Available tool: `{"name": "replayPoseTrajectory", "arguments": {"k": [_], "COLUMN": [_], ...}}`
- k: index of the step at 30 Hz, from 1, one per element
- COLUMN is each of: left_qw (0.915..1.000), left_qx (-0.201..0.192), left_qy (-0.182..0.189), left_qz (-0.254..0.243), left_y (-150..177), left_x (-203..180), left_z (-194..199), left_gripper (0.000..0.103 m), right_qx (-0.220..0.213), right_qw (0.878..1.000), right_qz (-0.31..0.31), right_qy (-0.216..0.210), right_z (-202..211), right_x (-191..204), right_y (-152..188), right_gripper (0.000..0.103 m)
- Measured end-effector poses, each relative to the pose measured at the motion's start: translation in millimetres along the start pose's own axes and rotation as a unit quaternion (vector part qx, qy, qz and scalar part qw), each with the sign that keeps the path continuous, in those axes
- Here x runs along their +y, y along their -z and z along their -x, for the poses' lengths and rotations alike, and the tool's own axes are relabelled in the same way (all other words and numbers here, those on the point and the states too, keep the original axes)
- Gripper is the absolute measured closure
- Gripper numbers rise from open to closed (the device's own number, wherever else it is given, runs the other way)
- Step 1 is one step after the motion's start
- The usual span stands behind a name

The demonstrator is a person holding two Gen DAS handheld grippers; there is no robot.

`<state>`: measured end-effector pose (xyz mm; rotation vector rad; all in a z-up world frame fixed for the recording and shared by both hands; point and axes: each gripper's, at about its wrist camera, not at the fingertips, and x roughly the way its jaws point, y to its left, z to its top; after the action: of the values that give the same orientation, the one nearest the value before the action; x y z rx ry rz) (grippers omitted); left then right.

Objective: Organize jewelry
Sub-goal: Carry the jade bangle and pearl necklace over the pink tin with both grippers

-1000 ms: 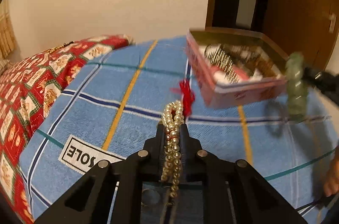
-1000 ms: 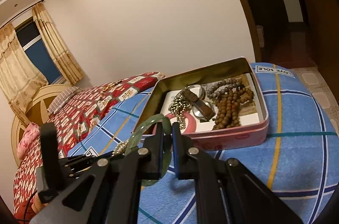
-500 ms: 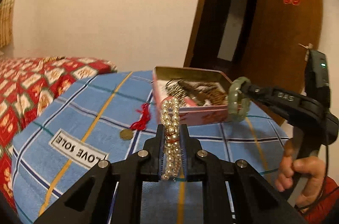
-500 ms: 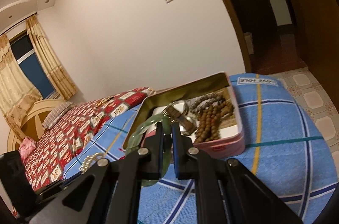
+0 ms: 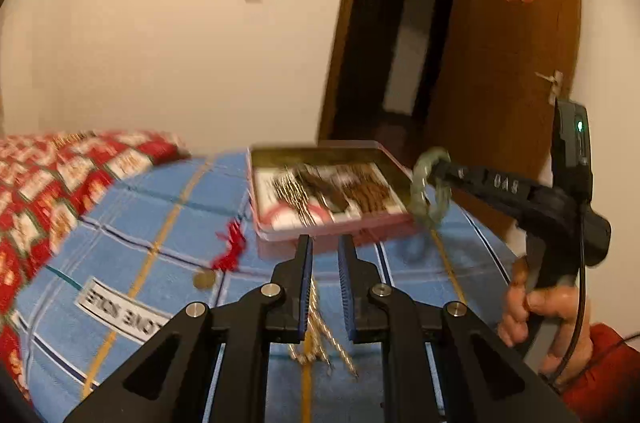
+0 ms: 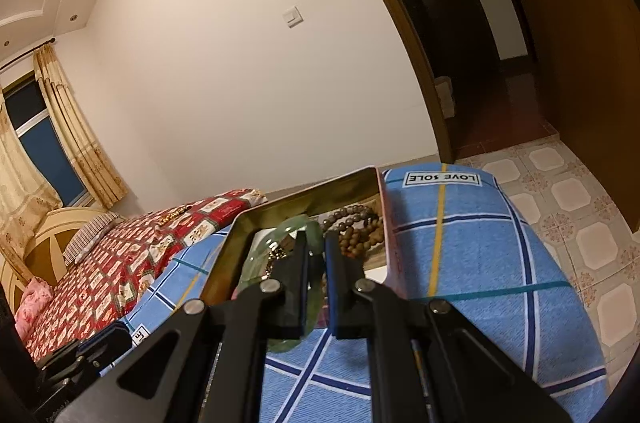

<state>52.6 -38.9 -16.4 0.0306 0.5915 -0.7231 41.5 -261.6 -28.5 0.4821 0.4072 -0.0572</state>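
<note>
A pink tin (image 5: 332,228) lies open on the blue checked sheet, with wooden beads (image 6: 354,228) and a chain inside. My left gripper (image 5: 324,249) points at the tin's near wall, its jaws a narrow gap apart. The pearl strand (image 5: 316,327) shows blurred, low between the fingers and behind their tips. My right gripper (image 6: 316,249) is shut on a green jade bangle (image 6: 298,223) and holds it over the tin's near edge. In the left wrist view, that bangle (image 5: 430,187) hangs at the tin's right corner.
A red tassel (image 5: 230,251) with a coin (image 5: 204,279) lies on the sheet left of the tin. A red patterned quilt (image 5: 48,191) covers the bed's left part. A person's hand (image 5: 532,311) grips the right handle. Tiled floor (image 6: 580,223) lies beyond the bed edge.
The pearls stood above my left fingertips; now they hang low and blurred behind them. The tin has drawn nearer in both views. The bangle has moved up to the tin.
</note>
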Motion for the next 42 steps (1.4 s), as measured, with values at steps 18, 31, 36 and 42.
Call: {"name": "replayPoseTrajectory", "arguments": {"k": [18,31,36,42], "left_qw": [0.9878,0.9991,0.9989,0.9889], "left_qx": [0.14,0.024,0.035,0.133], "left_qy": [-0.067,-0.029,-0.029,-0.022], "left_qz": [0.017,0.019,0.008,0.063], "left_y": [32.5,20.7,9.2,25.9], "left_x": [-6.1,-11.2,-8.9,9.8], "left_z": [-77.4,-21.9,-22.4,-67.8], "left_gripper": [0.084,0.103,0.103,0.087], "right_qx": [-0.001,-0.01,-0.01,-0.008], "right_qw": [1.0,1.0,1.0,1.0], "right_qz": [0.004,0.003,0.002,0.002], "right_qy": [-0.006,-0.004,-0.003,-0.006], "right_z": [0.5,2.0,1.2,1.8], "right_x": [0.6,0.0,-0.9,-1.0], "right_y": [0.5,-0.1,-1.2,-0.5], "right_gripper": [0.092,0.092,0.092,0.092]}}
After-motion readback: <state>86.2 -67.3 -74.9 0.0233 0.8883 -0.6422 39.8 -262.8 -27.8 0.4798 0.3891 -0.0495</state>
